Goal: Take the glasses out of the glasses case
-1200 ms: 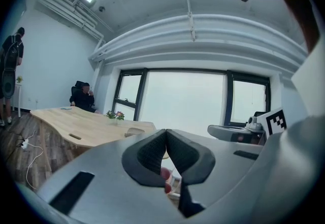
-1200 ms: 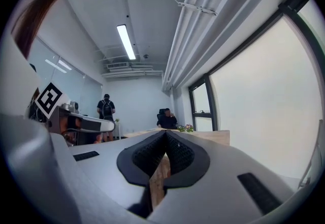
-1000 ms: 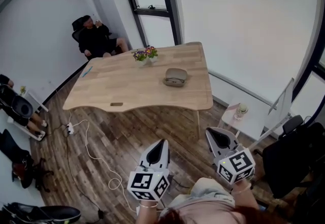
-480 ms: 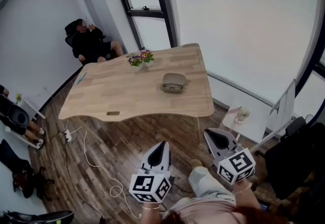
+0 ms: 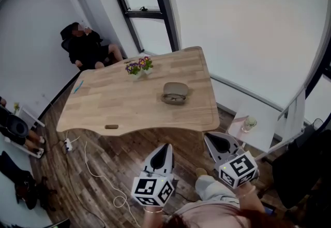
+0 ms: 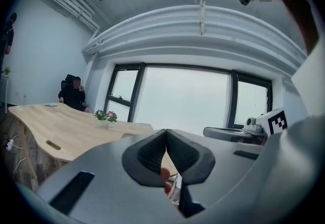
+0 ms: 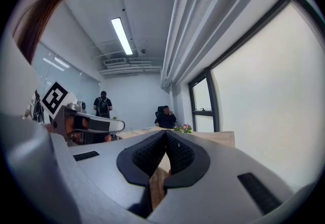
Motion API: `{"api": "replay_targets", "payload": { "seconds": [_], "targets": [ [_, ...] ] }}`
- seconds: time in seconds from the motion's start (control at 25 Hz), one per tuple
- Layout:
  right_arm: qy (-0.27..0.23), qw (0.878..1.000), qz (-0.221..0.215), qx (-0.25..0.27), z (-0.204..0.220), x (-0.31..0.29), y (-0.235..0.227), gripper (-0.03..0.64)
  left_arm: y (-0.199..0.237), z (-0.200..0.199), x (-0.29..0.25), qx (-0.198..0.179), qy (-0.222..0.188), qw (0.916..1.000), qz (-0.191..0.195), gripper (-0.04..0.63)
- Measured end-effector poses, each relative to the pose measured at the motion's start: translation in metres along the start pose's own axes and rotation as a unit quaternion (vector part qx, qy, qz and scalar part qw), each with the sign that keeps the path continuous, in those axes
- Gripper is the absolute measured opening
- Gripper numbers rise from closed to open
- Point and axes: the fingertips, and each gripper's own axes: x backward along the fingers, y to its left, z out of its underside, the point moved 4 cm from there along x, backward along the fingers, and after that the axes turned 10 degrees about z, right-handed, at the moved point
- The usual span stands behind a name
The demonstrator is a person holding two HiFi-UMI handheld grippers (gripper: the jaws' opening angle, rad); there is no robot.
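A grey-beige glasses case [image 5: 175, 92] lies closed on the right half of the wooden table [image 5: 114, 103]; no glasses show. Both grippers are held low in front of the person, well short of the table's near edge. My left gripper [image 5: 165, 148] is shut with nothing between its jaws, and the same holds for my right gripper [image 5: 219, 140]. In the left gripper view the shut jaw tips [image 6: 166, 131] point over the table [image 6: 56, 126]. In the right gripper view the shut tips [image 7: 166, 133] point at the table's far end [image 7: 213, 137].
A small flower pot [image 5: 137, 68] stands at the table's far edge. A blue pen [image 5: 77, 86] lies at the left end. A person [image 5: 85, 48] sits in the far corner. A white side table with a jar [image 5: 248, 122] is at the right. A white cable [image 5: 90, 157] trails on the floor.
The view has drifted forward and the table has come a little nearer and lower in the frame. Both grippers stay shut and in about the same place before the person.
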Motion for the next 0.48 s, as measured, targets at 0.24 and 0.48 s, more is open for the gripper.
{"api": "replay_targets", "payload": {
  "seconds": [0.24,0.48],
  "targets": [
    [0.004,1.0,-0.004,0.005,-0.008,-0.038,-0.022,0.0,0.019,-0.013,-0.039,-0.001,0.002,1.0,0.0,0.002],
    [0.004,1.0,-0.018,0.018,-0.011,-0.079,-0.042,0.0,0.038,-0.023,-0.075,0.001,0.002,1.0,-0.006,0.002]
  ]
}}
